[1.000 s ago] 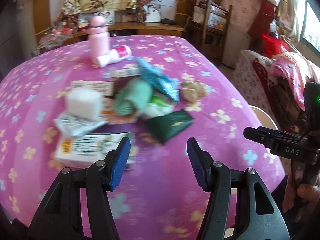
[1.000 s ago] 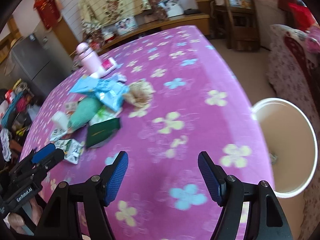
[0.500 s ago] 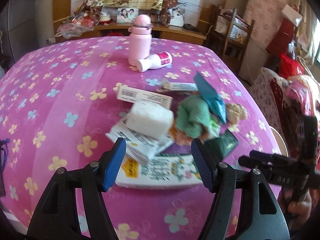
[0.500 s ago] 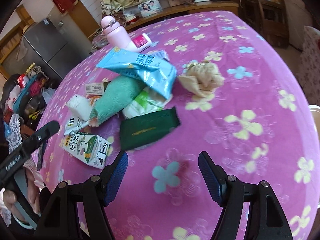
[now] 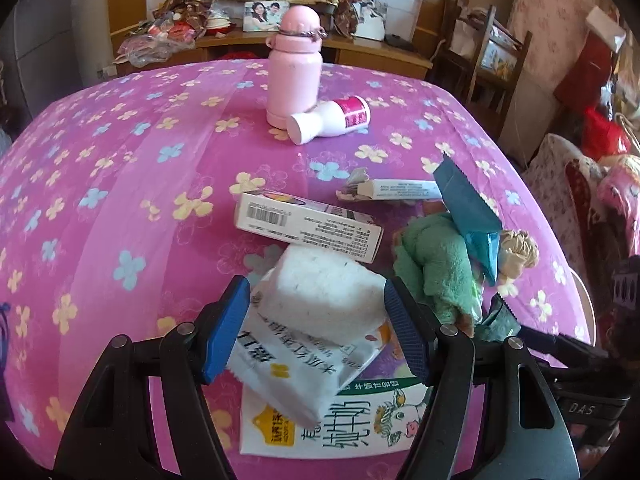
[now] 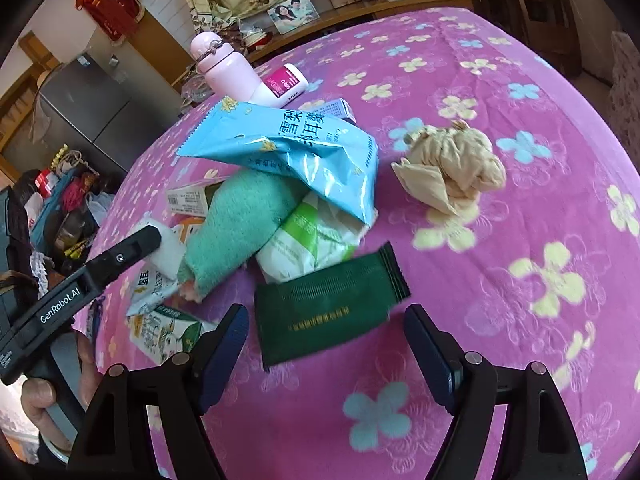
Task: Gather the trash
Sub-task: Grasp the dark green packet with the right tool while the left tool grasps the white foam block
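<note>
- White foam block (image 5: 326, 300) lies on the trash pile on the counter (image 5: 120, 184), between the spread blue pads of the left claw (image 5: 316, 328).
- Right claw (image 6: 326, 354) is spread too, its pads flanking the dark green packet (image 6: 330, 312), not touching it.

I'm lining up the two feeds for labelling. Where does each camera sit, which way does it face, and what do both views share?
Left wrist: on the left gripper, facing across the table at the white foam block between its open fingers; the right gripper's body shows at right.
Right wrist: on the right gripper, facing the dark green packet; the left gripper and holding hand show at left.
Shared: green towel, pink bottle, milk carton.
</note>
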`<state>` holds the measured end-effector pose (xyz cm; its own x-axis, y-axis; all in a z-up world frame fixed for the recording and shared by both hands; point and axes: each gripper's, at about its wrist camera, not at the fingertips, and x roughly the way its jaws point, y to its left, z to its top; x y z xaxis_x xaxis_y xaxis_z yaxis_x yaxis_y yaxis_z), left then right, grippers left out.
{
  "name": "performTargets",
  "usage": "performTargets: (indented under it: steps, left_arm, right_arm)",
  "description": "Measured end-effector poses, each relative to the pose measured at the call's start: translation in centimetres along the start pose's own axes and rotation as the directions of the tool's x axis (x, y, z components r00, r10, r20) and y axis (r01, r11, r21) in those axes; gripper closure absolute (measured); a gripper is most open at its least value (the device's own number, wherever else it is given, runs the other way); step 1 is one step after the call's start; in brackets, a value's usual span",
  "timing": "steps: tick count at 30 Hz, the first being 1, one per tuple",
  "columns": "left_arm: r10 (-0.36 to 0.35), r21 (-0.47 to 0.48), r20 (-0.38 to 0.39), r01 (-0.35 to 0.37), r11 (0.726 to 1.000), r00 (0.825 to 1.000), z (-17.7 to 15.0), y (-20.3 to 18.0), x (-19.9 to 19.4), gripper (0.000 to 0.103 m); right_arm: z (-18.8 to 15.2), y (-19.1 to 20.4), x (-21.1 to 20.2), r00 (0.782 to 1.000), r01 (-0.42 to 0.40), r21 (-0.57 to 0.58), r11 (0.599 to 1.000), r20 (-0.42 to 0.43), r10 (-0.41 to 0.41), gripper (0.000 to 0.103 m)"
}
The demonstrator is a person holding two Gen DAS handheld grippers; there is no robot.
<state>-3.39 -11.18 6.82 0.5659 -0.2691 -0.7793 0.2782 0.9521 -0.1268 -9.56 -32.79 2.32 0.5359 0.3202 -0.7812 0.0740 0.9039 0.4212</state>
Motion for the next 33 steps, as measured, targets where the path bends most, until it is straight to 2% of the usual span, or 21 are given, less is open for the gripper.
performTargets:
  steps: [2,3,4,5,7,9,12,18,21,22,23,24,26,31,33]
  left_arm:
    - [-0.012,0.0,0.006,0.012,1.0,1.0,-0.1,0.0,0.0,0.036]
    - [-0.015,0.001,0.009,0.015,1.0,1.0,-0.2,0.0,-0.1,0.044]
    - [-0.02,0.006,0.007,0.02,1.0,1.0,-0.3,0.0,-0.1,0.054]
    - [-0.02,0.012,0.004,0.02,1.0,1.0,-0.4,0.0,-0.3,0.055]
    - [-0.018,0.017,0.016,0.018,1.0,1.0,-0.5,-0.1,-0.8,0.065]
    - [-0.017,0.025,0.024,0.016,1.0,1.0,-0.6,-0.1,-1.6,0.07]
    - [-0.029,0.023,0.049,0.028,0.999,0.998,-0.6,-0.1,-3.1,0.072]
    - [-0.071,0.028,0.082,0.069,0.997,0.994,-0.6,-1.0,-5.8,0.072]
    - [-0.072,0.035,0.081,0.07,0.997,0.994,-0.9,-1.6,-6.1,0.072]
    - [-0.073,0.035,0.081,0.07,0.997,0.994,-1.0,-1.7,-6.2,0.072]
    - [-0.07,0.037,0.082,0.067,0.997,0.994,-1.2,-1.8,-6.4,0.072]
    - [-0.067,0.04,0.082,0.064,0.997,0.994,-1.3,-1.8,-6.5,0.072]
    - [-0.063,0.044,0.079,0.06,0.997,0.995,-1.6,-2.0,-6.5,0.072]
    - [-0.062,0.051,0.062,0.059,0.997,0.996,-2.2,-2.1,-6.1,0.072]
    - [-0.065,0.05,0.058,0.062,0.997,0.996,-2.4,-2.2,-6.0,0.072]
  right_arm:
    - [0.1,0.2,0.2,1.0,0.016,-0.022,1.0,0.014,-0.016,0.029]
    - [0.0,0.2,0.2,0.999,0.023,-0.028,0.999,0.023,-0.022,0.035]
    - [-0.1,0.2,0.3,0.999,0.023,-0.036,0.999,0.03,-0.022,0.054]
    - [-0.2,0.0,0.3,1.0,0.007,-0.035,0.999,0.026,-0.006,0.064]
    - [-0.3,-0.4,0.0,0.999,-0.026,-0.023,0.999,0.032,0.026,0.069]
    - [-0.5,-0.3,-0.6,0.999,-0.028,-0.042,0.999,0.041,0.03,0.078]
    - [-1.0,-0.2,-2.1,0.998,-0.028,-0.065,0.998,0.062,0.032,0.083]
    - [-1.1,-0.8,-5.0,0.994,-0.015,-0.077,0.997,0.111,0.023,0.086]
    - [-1.1,-1.5,-4.6,0.997,-0.019,-0.041,0.999,0.077,0.022,0.084]
    - [-1.2,-1.9,-4.3,0.998,-0.022,-0.012,1.0,0.055,0.022,0.08]
    - [-1.3,-2.3,-3.9,0.999,-0.034,0.02,0.999,0.031,0.033,0.062]
    - [-1.4,-2.6,-3.7,0.998,-0.051,0.041,0.998,0.022,0.05,0.049]
    - [-1.5,-2.9,-3.2,0.996,-0.089,0.077,0.993,0.03,0.087,0.048]
    - [-0.5,-2.0,-1.6,0.994,-0.095,0.065,0.993,0.06,0.091,0.051]
    - [0.0,-1.8,-1.1,0.994,-0.092,0.064,0.994,0.07,0.088,0.072]
